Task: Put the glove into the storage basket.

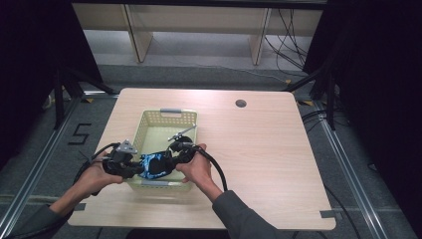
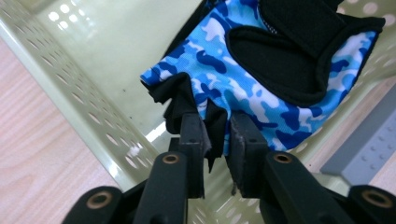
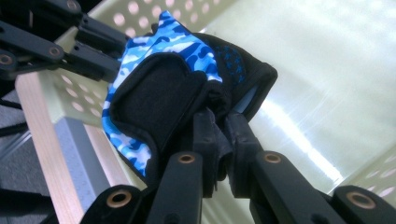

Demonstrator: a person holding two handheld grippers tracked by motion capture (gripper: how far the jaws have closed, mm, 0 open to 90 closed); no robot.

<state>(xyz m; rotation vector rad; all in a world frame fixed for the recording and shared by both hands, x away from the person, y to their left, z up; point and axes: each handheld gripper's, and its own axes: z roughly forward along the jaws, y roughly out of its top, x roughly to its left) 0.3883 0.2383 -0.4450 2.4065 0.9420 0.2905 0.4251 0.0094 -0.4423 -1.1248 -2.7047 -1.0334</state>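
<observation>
Wooden surface (image 1: 259,149), pale green basket (image 1: 144,122) at my near edge. Item: blue camouflage glove (image 1: 155,167), stretched left to right above the basket's near end. My left hand-held gripper (image 2: 215,135) pinches one end, my right hand-held gripper (image 3: 219,140) the other; both equally near.

High view: glove (image 1: 155,166) too small to read — hands cover most of both grippers. Left gripper view crops glove top (image 2: 261,70); basket (image 2: 84,102) runs off frame. Right gripper (image 3: 219,135) pads buried in fabric — contact unclear.
</observation>
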